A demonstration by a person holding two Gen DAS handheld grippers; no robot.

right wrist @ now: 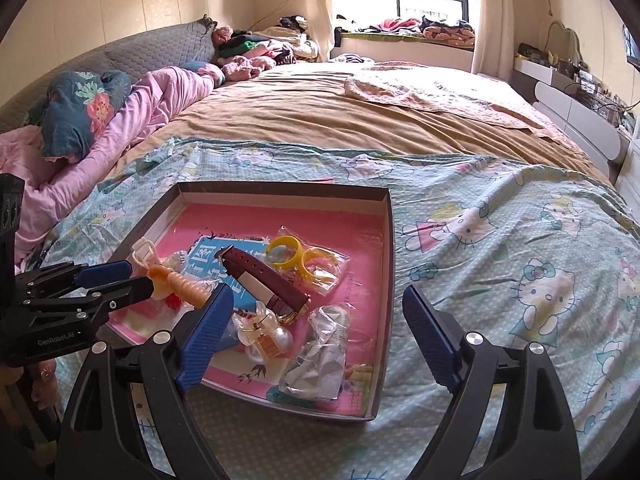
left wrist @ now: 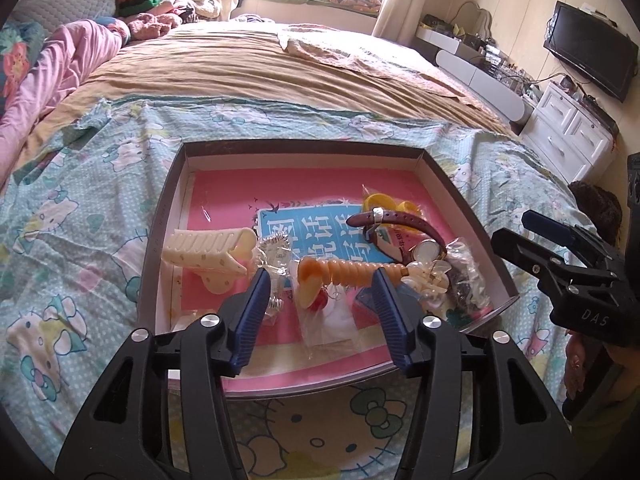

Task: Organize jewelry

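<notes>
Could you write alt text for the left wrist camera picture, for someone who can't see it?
An open left gripper hovers over a shallow box of jewelry on a cartoon-cat bedsheet, its blue fingers straddling an orange hair clip. A cream hair claw and a purple-strapped watch lie nearby.

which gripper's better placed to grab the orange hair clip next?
Left, probably. The left gripper is open with the orange hair clip lying right between its fingers. The right gripper is open too, but points at the tray's right wall.
</notes>
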